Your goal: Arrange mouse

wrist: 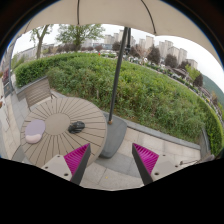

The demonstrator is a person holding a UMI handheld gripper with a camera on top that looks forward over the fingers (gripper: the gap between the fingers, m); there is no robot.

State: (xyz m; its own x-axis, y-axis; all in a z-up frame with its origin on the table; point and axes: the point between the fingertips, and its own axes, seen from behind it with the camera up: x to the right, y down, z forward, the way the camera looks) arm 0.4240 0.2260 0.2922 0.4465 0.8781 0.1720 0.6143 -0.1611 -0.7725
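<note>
The gripper (111,160) hung with fingers apart, holding nothing. The mouse (77,127) lay on the round table (62,112) at ten o'clock.

Outdoor terrace, daylight, overcast sky (150,32). Floor: pale paving slabs (110,175). Round slatted wooden bench (55,112) at left; chair (37,92) behind it, against hedge. Parasol pole (119,75) rises from grey base (112,138) just beside bench; canopy (110,12) spreads overhead. Trimmed green hedge (150,95) bounds terrace, curving from behind chair round to right. Beyond hedge: trees (75,36), then pale multi-storey buildings (160,48) along skyline.
</note>
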